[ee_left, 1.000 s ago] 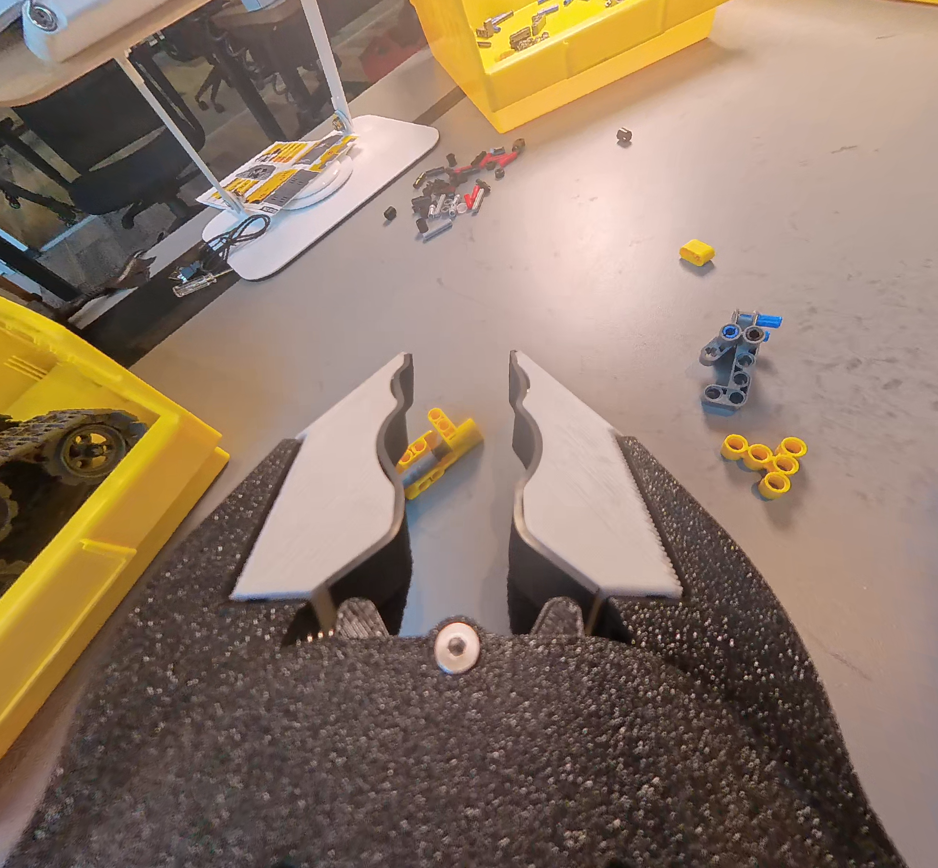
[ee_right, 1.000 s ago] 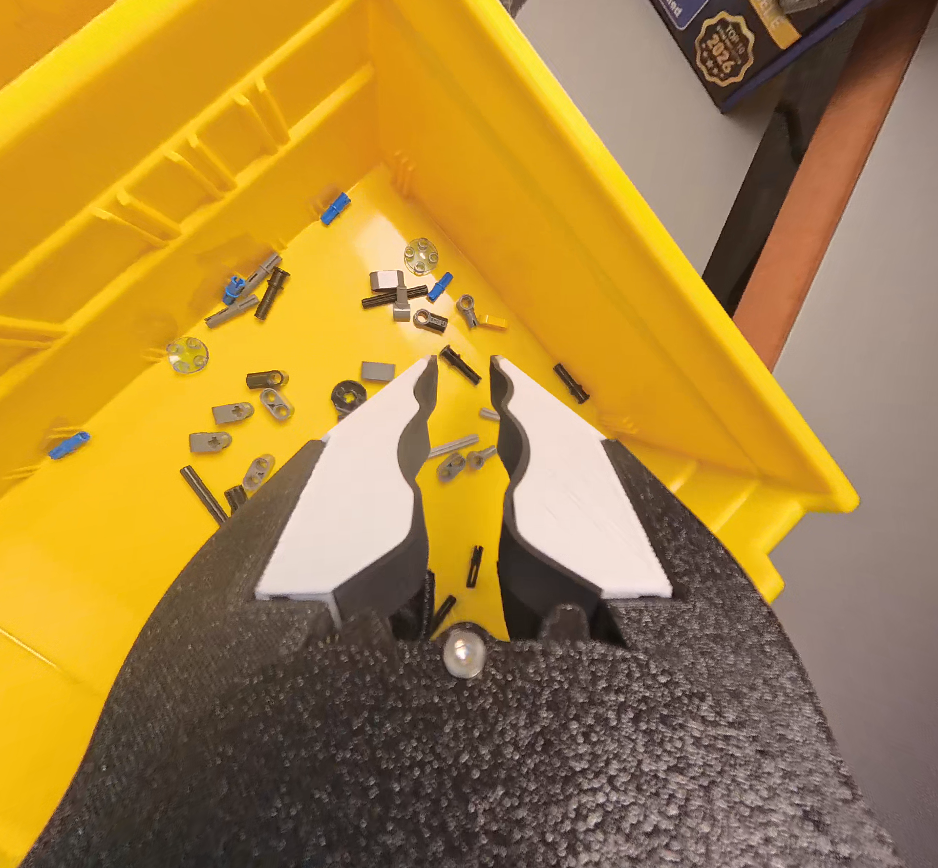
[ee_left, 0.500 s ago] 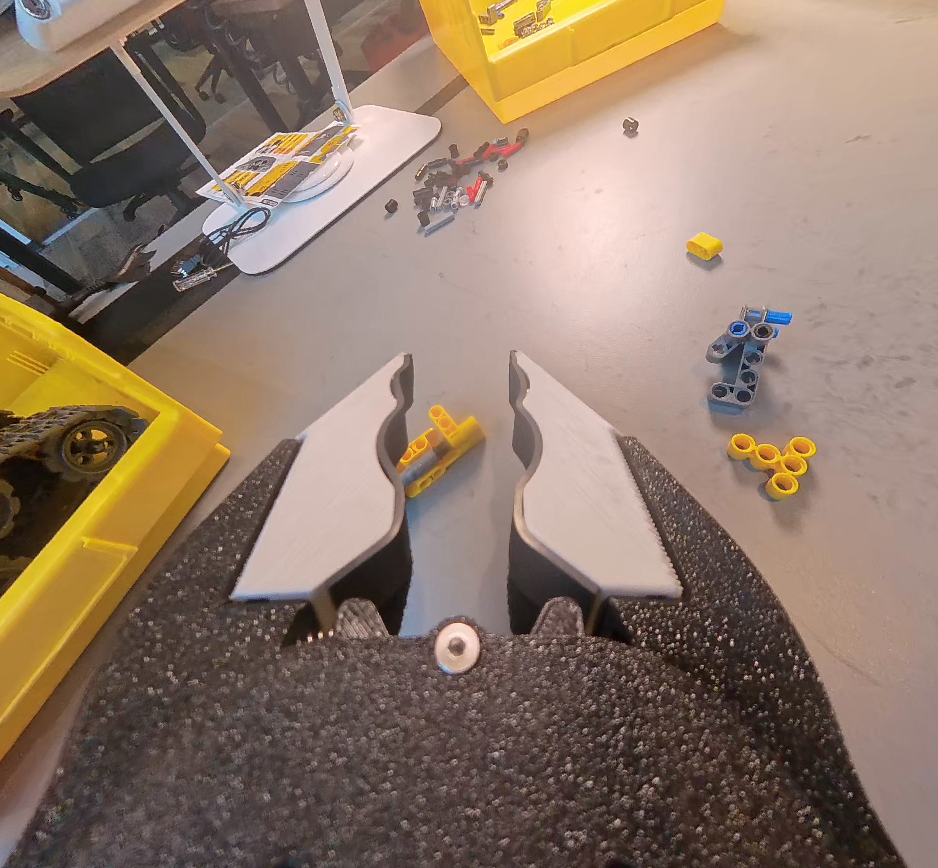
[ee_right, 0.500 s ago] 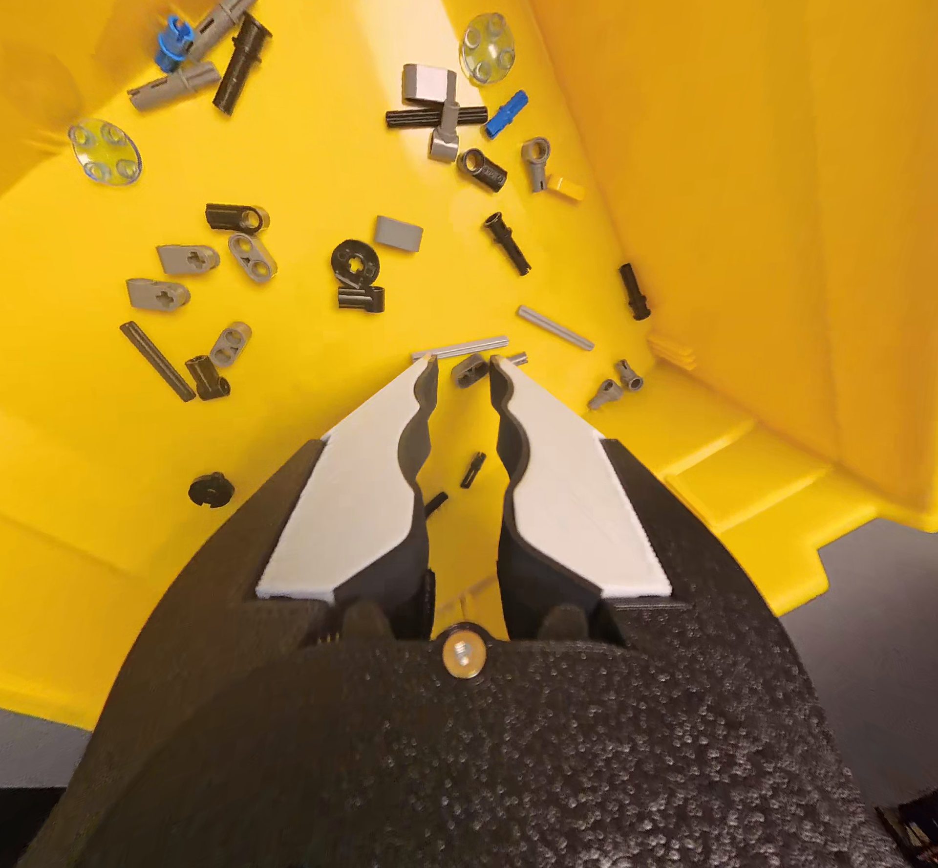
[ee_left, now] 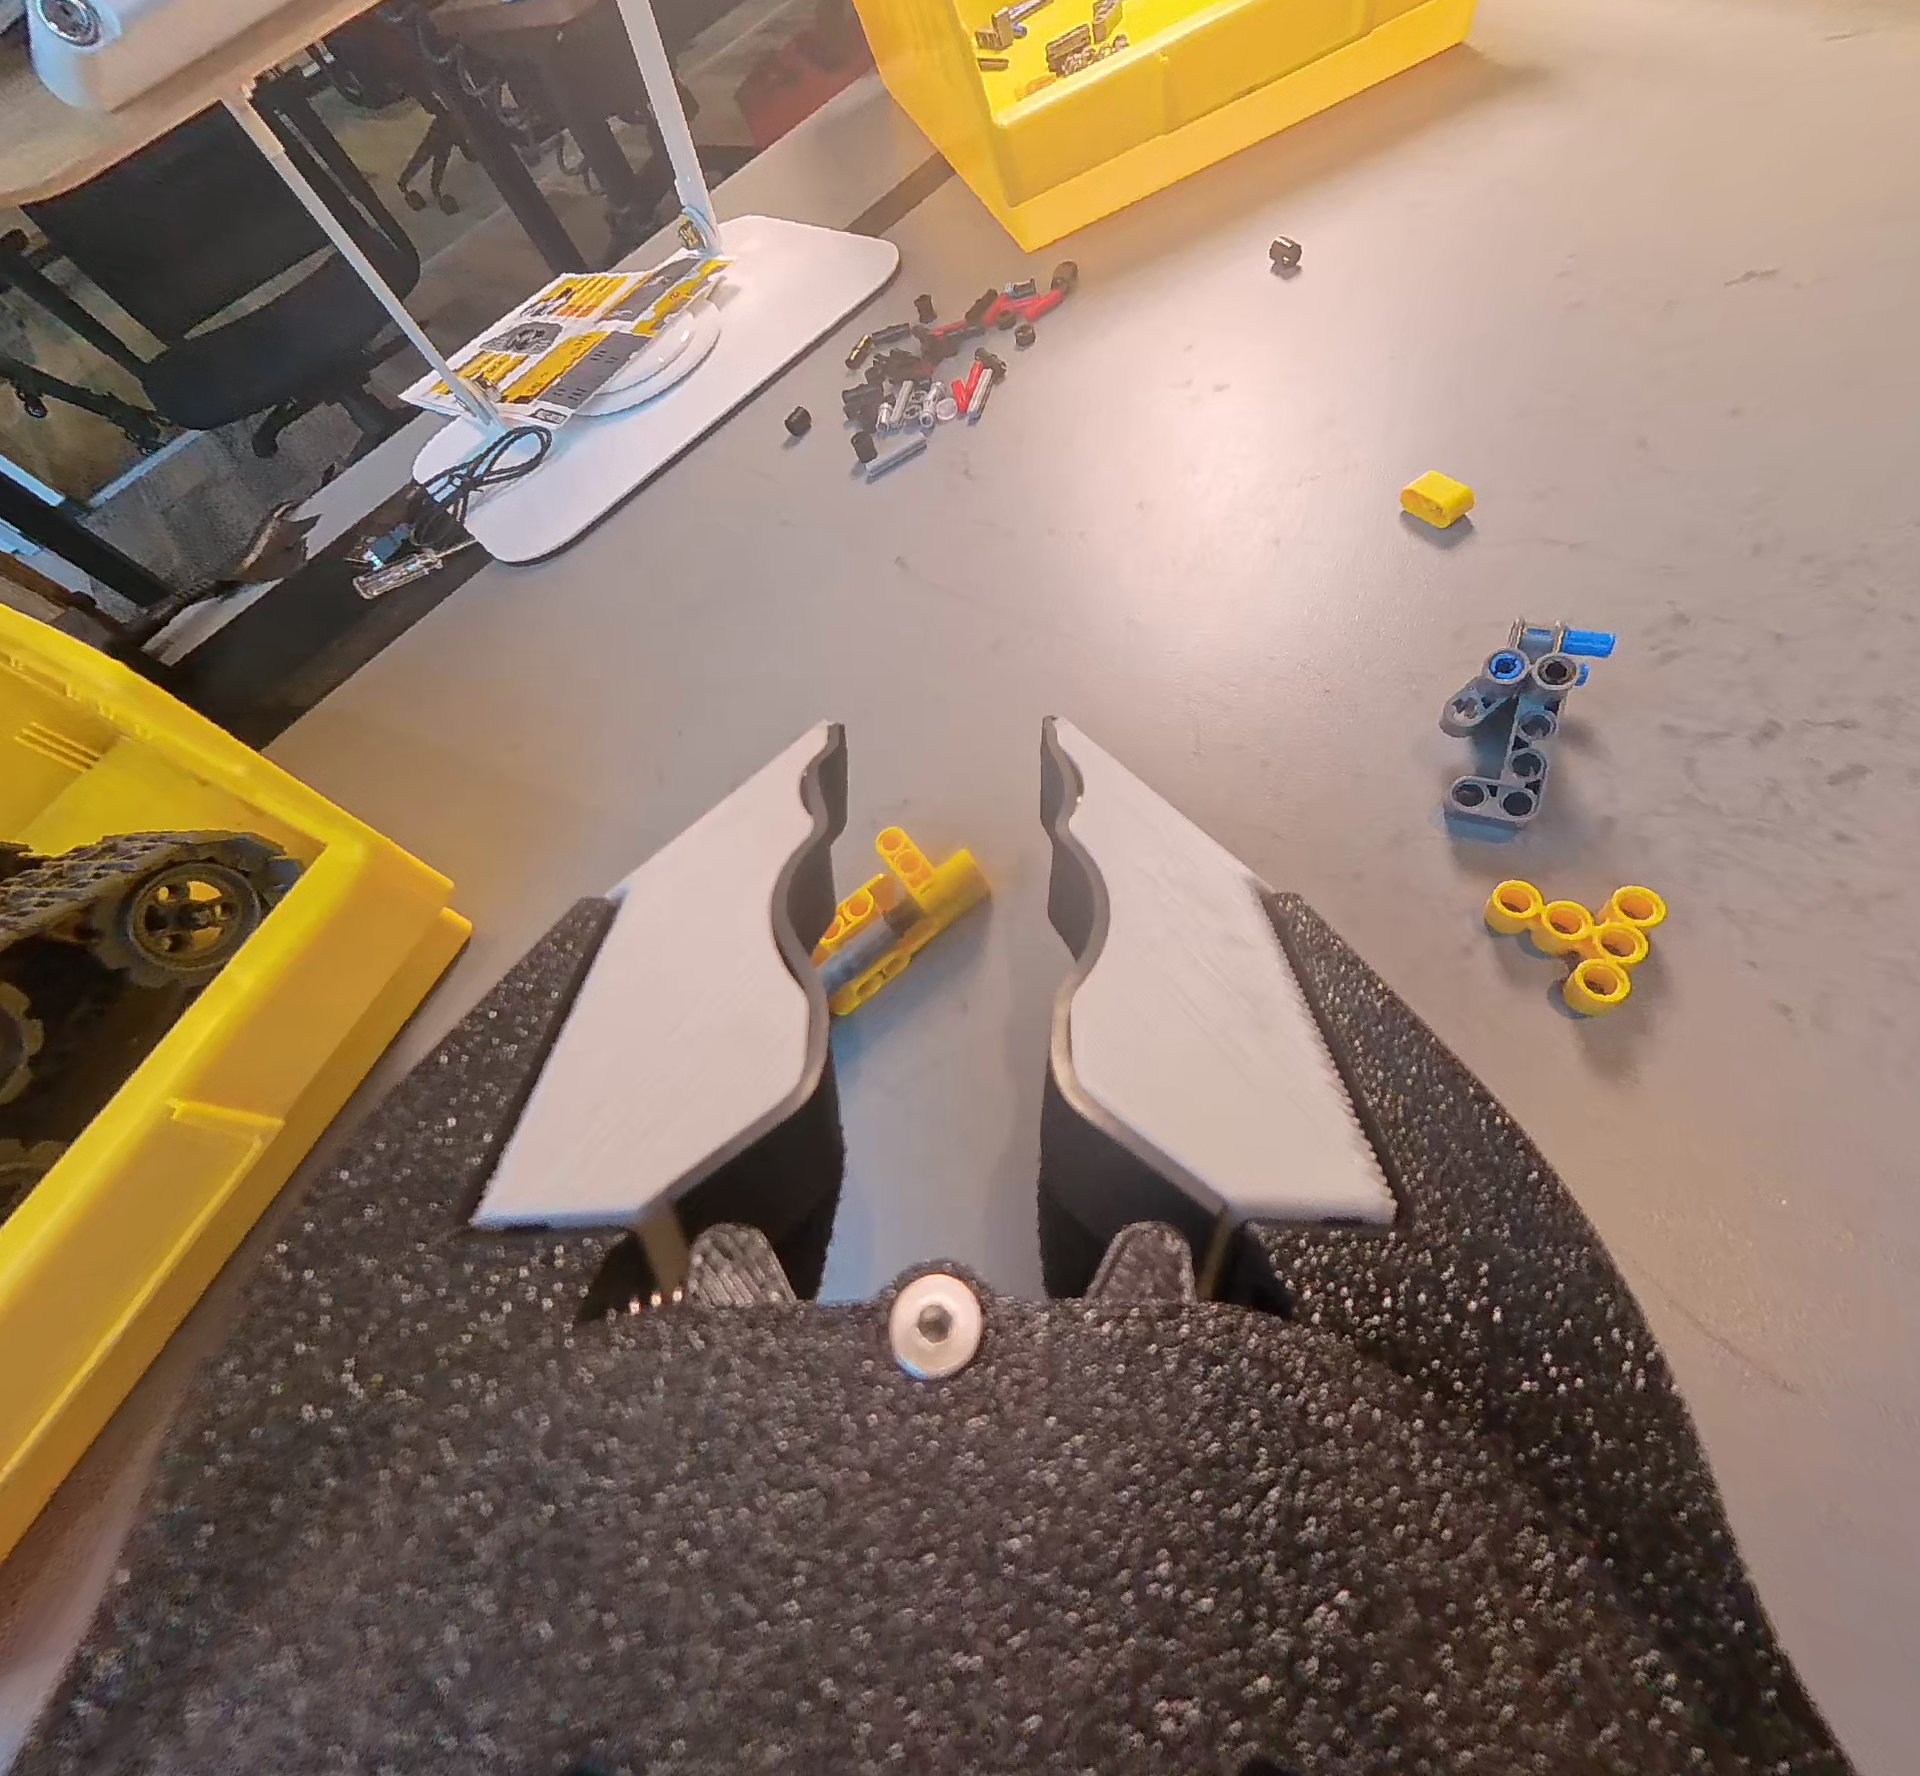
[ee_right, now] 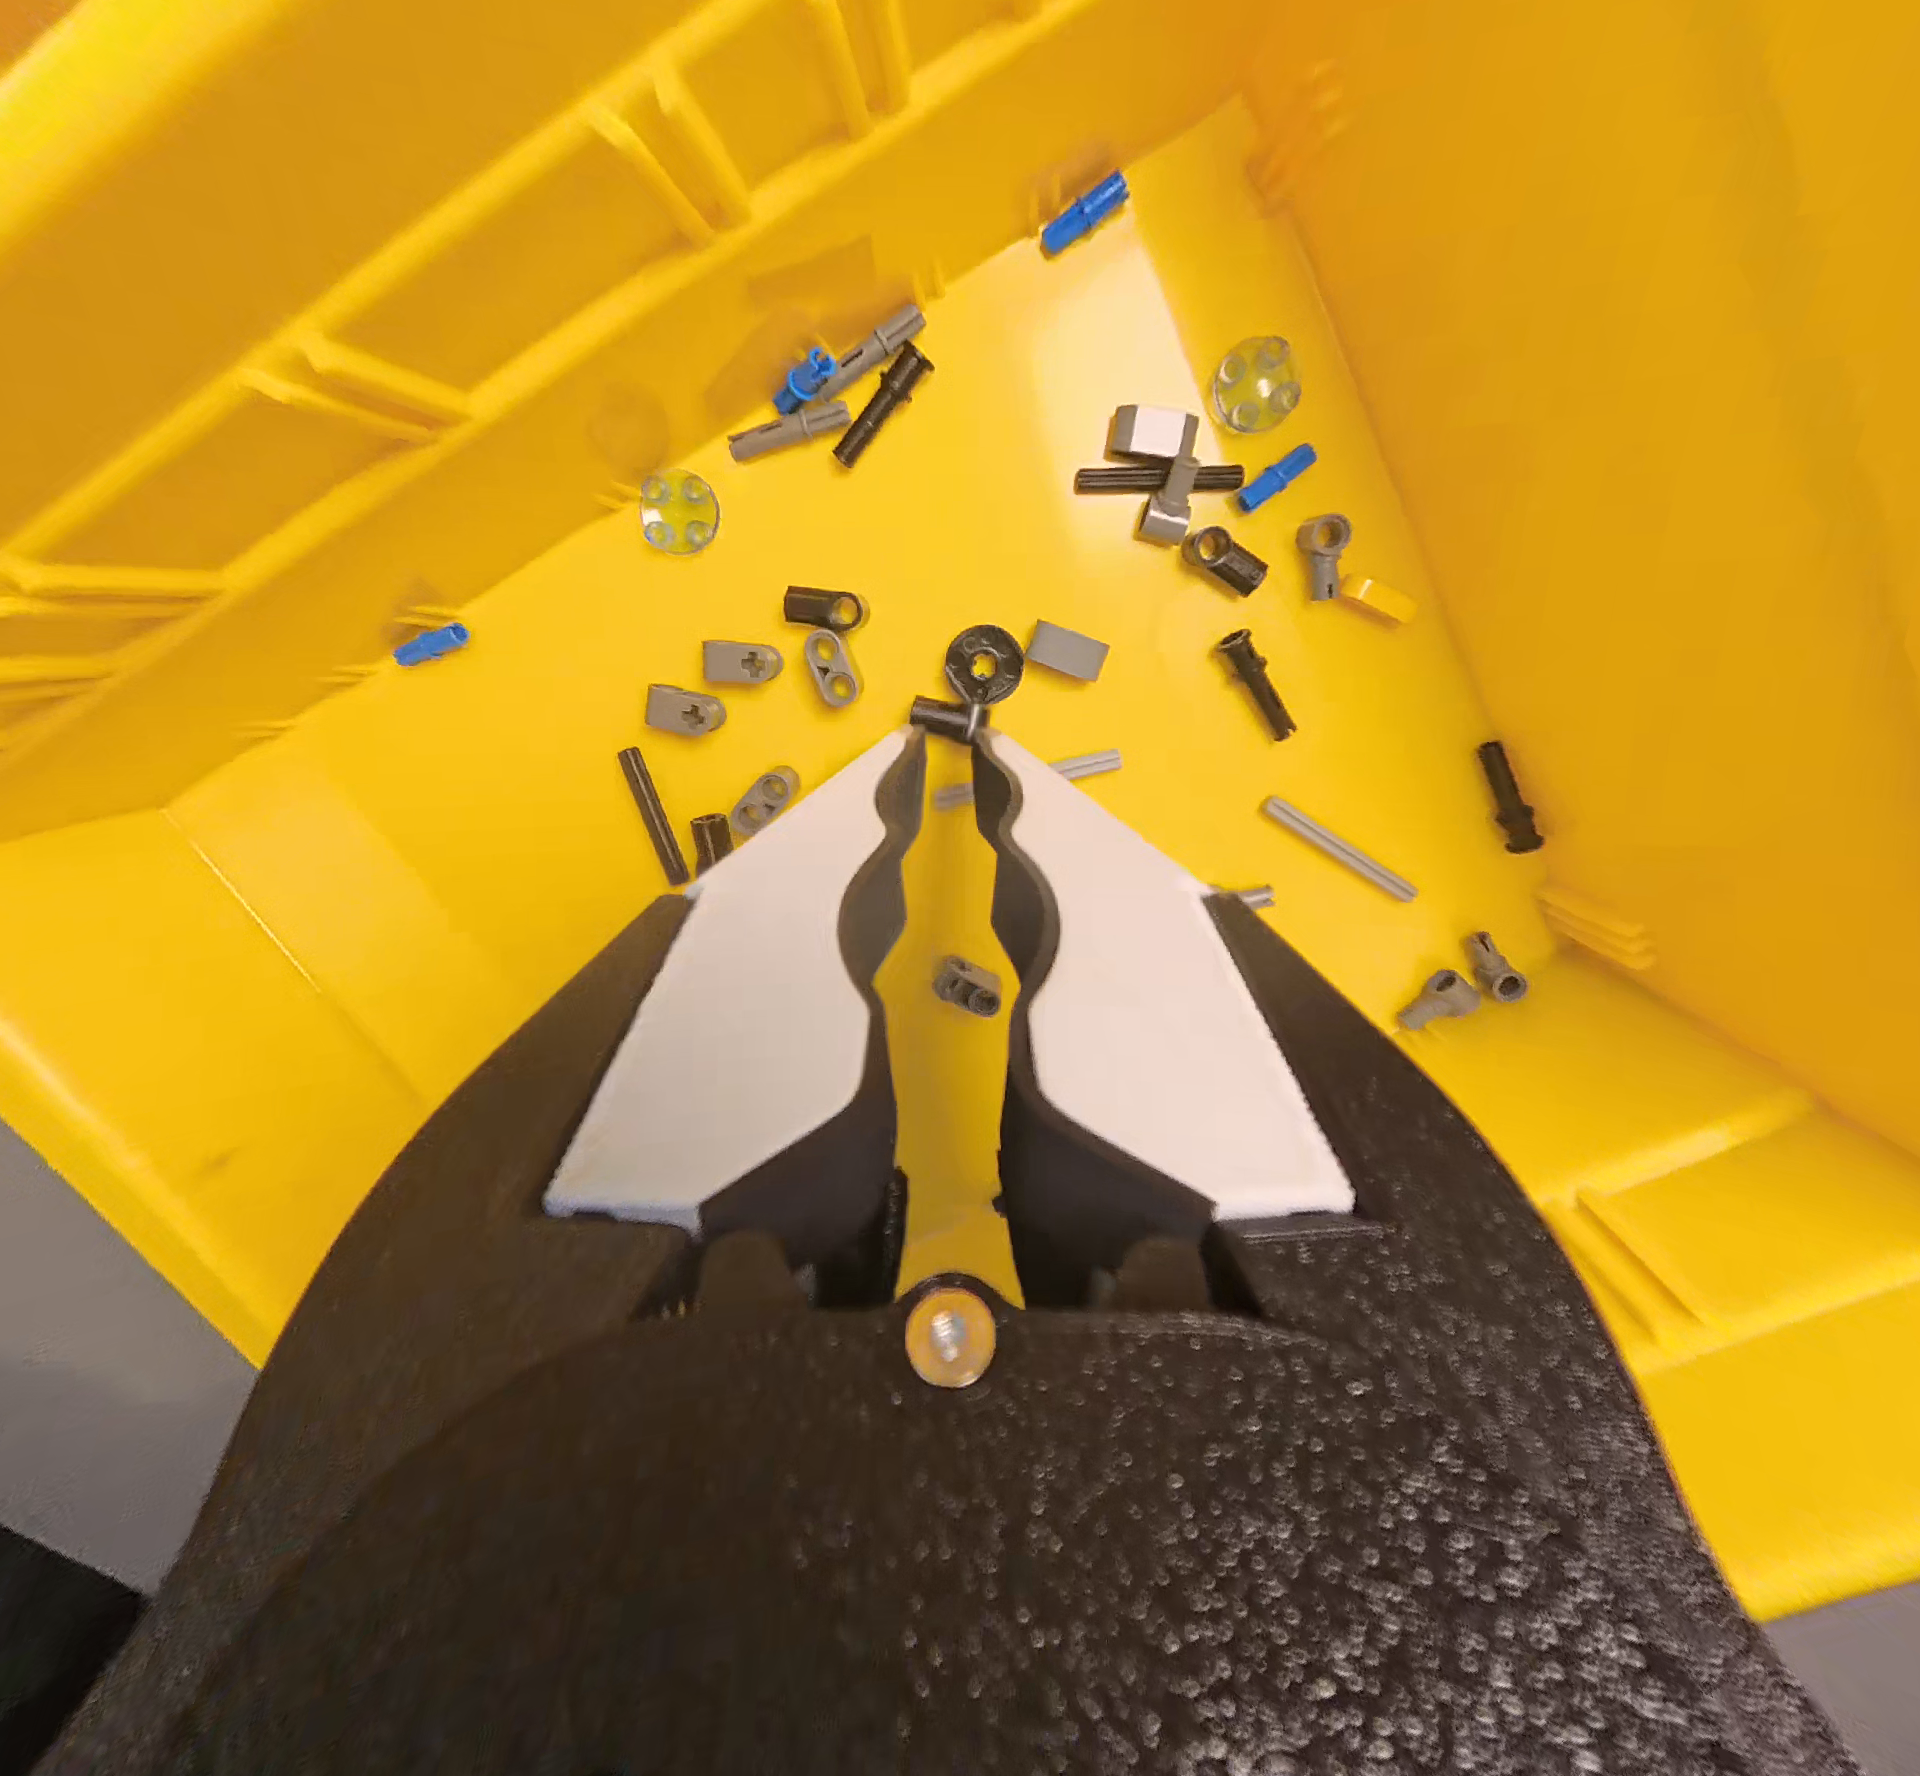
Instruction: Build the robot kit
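Grey tabletop [ee_left: 1195, 521] fills my left view, and my left gripper [ee_left: 940, 739] hangs over it with its 2 grey fingers spread wide, holding nothing. Between them, close to the left finger, lies a small yellow brick assembly with a grey middle part [ee_left: 899, 911]. To the right I see a grey and blue beam assembly [ee_left: 1512, 739] and a cluster of 5 yellow round bushes [ee_left: 1579, 937]. My right gripper [ee_right: 948, 739] is inside a yellow plastic bin [ee_right: 520, 199]. Its white fingers are almost together and pinch at the tips a small black part with a round disc end [ee_right: 971, 682]. A grey connector [ee_right: 966, 983] lies on the bin floor between the fingers.
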Tool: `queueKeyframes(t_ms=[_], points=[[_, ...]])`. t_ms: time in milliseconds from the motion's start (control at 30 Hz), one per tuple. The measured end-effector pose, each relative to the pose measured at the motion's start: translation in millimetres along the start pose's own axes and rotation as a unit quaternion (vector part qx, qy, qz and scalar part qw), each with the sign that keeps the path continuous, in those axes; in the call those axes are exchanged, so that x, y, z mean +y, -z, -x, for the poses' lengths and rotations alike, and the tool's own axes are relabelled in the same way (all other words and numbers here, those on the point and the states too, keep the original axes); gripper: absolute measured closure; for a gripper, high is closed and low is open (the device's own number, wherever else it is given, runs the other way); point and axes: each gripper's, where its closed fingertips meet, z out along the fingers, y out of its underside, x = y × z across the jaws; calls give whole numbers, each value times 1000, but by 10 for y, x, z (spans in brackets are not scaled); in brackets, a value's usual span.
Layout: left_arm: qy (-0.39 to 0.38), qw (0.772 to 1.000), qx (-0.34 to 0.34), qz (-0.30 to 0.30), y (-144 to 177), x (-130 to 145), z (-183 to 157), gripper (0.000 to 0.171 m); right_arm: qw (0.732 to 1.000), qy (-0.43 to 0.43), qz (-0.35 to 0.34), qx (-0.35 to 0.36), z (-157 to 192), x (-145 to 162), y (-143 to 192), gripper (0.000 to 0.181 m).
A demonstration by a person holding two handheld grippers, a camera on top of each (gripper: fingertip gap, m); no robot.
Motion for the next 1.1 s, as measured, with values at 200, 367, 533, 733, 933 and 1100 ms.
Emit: queueKeyframes(t_ms=[200, 367, 533, 733, 933, 1100], points=[[-1, 1000, 3, 0, -1, 2, -10, 135, 997, 14, 21, 71, -242, 91, 243, 159], [-3, 1000, 6, 2, -5, 7, -20, 135, 979, 86, 131, 131, -385, 354, 341, 159], [-4, 1000, 7, 3, -1, 10, -26, 135, 952, 149, 225, 144, -482, 554, 355, 159], [-3, 1000, 7, 9, -12, 26, -25, 135, 928, 183, 300, 121, -488, 714, 317, 159], [-6, 1000, 7, 13, -22, 39, -30, 135, 897, 208, 376, 105, -473, 877, 224, 159], [-7, 1000, 8, 17, -29, 50, -30, 135, 892, 199, 398, 78, -445, 933, 145, 162]])
